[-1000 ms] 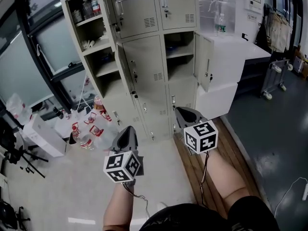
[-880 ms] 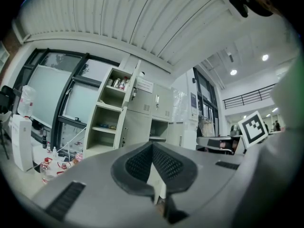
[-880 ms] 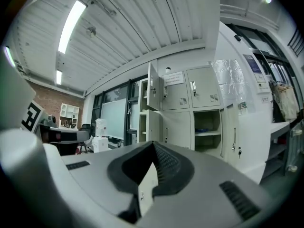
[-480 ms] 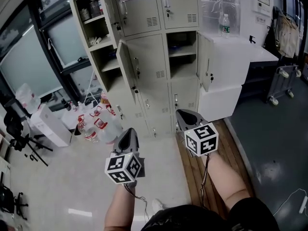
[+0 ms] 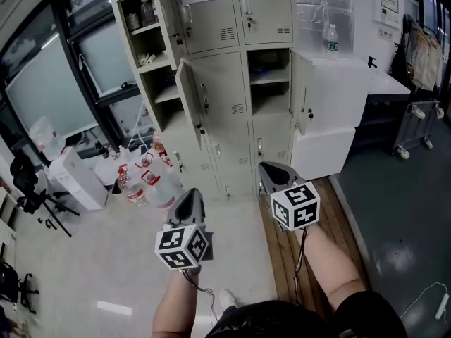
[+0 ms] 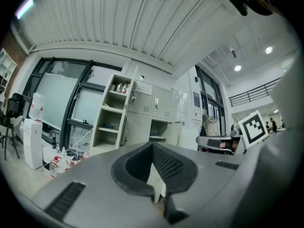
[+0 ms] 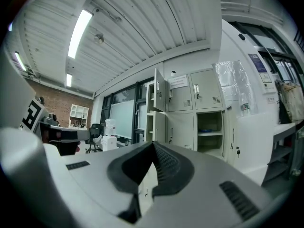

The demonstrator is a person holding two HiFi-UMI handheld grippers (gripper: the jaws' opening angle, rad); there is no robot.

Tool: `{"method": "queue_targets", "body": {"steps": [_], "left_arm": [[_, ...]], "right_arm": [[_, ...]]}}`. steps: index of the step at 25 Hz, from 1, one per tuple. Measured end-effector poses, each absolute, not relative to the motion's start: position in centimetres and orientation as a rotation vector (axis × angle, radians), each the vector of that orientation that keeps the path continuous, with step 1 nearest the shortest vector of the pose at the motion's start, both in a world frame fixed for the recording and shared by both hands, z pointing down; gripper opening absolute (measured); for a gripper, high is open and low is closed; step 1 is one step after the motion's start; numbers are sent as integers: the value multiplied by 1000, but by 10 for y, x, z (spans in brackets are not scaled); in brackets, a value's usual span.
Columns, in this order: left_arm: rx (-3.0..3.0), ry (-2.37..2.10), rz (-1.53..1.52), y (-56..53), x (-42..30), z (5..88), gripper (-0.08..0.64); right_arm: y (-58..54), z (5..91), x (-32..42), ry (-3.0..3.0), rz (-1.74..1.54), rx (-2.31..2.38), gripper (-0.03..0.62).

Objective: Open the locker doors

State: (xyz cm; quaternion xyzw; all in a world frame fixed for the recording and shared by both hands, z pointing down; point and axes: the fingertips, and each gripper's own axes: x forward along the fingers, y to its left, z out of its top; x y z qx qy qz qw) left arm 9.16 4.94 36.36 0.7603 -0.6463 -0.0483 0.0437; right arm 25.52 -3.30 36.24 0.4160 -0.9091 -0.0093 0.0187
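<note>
Locker doors lie ahead of both my tongs, on the far side of the floor, and neither touches them. My left tongs (image 5: pixel 190 196) are clenched on nothing: the tips meet, and through the slit below them I see only a strip of the locker (image 5: pixel 225 97) beyond. My right tongs (image 5: pixel 269 169) are clenched and empty too, held level, a little farther forward than the left.

Past the right tongs stands the right column. Its lower door (image 5: pixel 271 141) is closed, and the compartment above it (image 5: pixel 268 69) is open, with its door swung out to the right. The middle door (image 5: pixel 222 94) and the two top doors are closed. The left column's upper shelves (image 5: pixel 158 69) stand open, with one door (image 5: pixel 189 98) swung out towards me.

I judge the right tongs nearer to a closed door, the lower right one just beyond their tips. The handles run upright, so the tongs would have to release before they could close on one.

Bottles (image 5: pixel 144 182) crowd the floor left of the locker.
</note>
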Motion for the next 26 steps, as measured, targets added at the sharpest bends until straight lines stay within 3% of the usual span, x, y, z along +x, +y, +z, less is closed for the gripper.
{"method": "queue_targets", "body": {"steps": [26], "left_arm": [[2368,-1973,-158,71,107,350,-2]], "right_arm": [[-8,356,264,-2827,-56,1292,0]]}}
